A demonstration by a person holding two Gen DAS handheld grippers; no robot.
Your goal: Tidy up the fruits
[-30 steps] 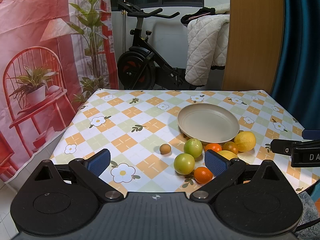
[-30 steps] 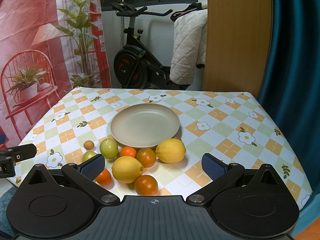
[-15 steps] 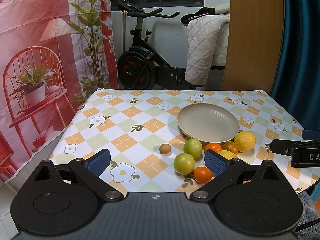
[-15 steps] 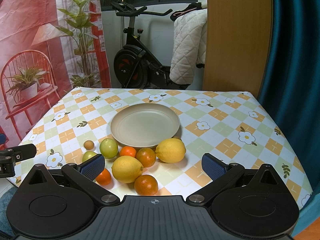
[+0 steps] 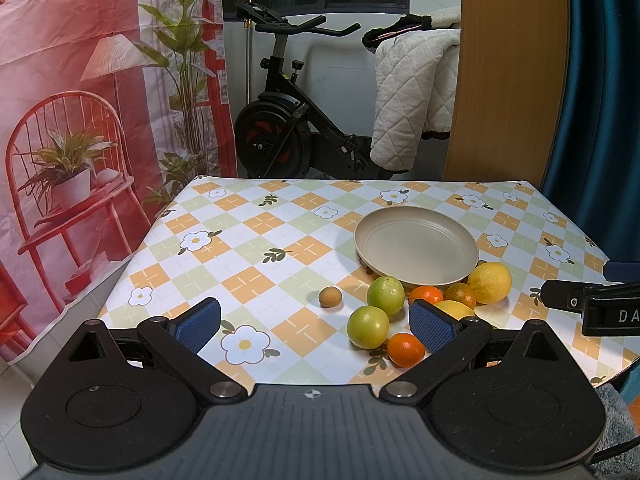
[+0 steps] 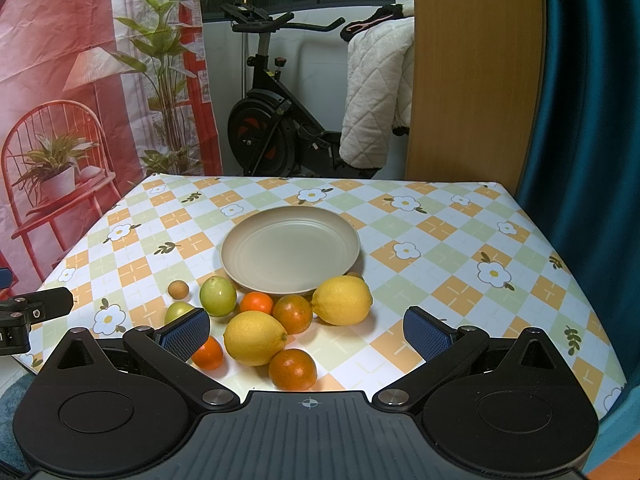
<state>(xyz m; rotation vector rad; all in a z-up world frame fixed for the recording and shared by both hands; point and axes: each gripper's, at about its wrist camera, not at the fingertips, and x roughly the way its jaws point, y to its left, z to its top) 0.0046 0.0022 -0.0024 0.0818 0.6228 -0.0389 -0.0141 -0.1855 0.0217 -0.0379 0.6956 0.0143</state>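
A beige plate (image 6: pixel 248 258) sits bare in the middle of the table, with fruit clustered along its near edge. Two lemons (image 6: pixel 254 338) (image 6: pixel 341 300), several oranges (image 6: pixel 292 369) (image 6: pixel 292 314) and two green fruits (image 6: pixel 218 295) (image 5: pixel 368 327) lie there. A small brown fruit (image 5: pixel 330 297) rests apart on the left. My left gripper (image 5: pixel 316 322) hovers open over the near table edge, left of the pile. My right gripper (image 6: pixel 307 332) is open too, with the nearest lemon and orange between its fingers but untouched.
The table has a flower-patterned checked cloth (image 6: pixel 440 240). Behind it stand an exercise bike (image 6: pixel 272 120), a white quilt (image 6: pixel 372 92), a wooden panel (image 6: pixel 472 72) and a blue curtain (image 6: pixel 592 120). A red printed backdrop (image 5: pixel 80 100) hangs at the left.
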